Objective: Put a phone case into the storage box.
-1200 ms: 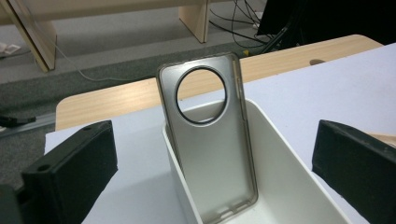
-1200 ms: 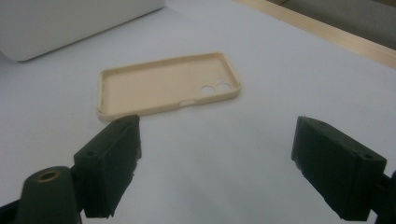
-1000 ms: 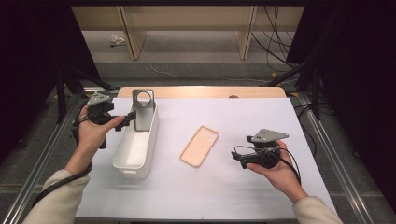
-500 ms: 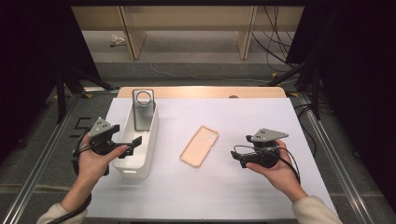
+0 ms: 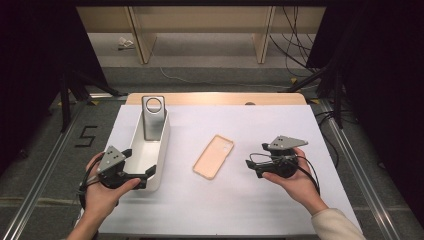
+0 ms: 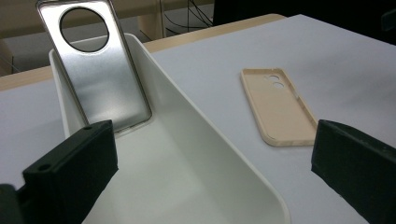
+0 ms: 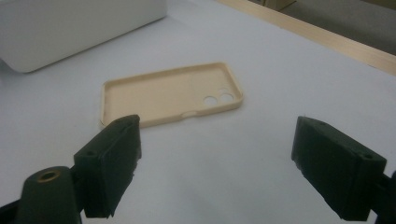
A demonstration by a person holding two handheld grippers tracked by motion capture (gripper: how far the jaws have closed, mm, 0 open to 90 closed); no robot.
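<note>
floor [image 5: 60,165] reads "5" [image 5: 86,136]; l gripper [image 5: 135,170] & r gripper [image 5: 248,163] fingers wide open, empty.

floor mark: we read one digit, "5" [image 5: 86,136], in black on the grey floor left of the desk [image 5: 300,130]
silver case [image 5: 153,118]: we read no text or brand
beige case [image 5: 214,156]: we read none
white bin [image 5: 159,165]: we read none
</note>
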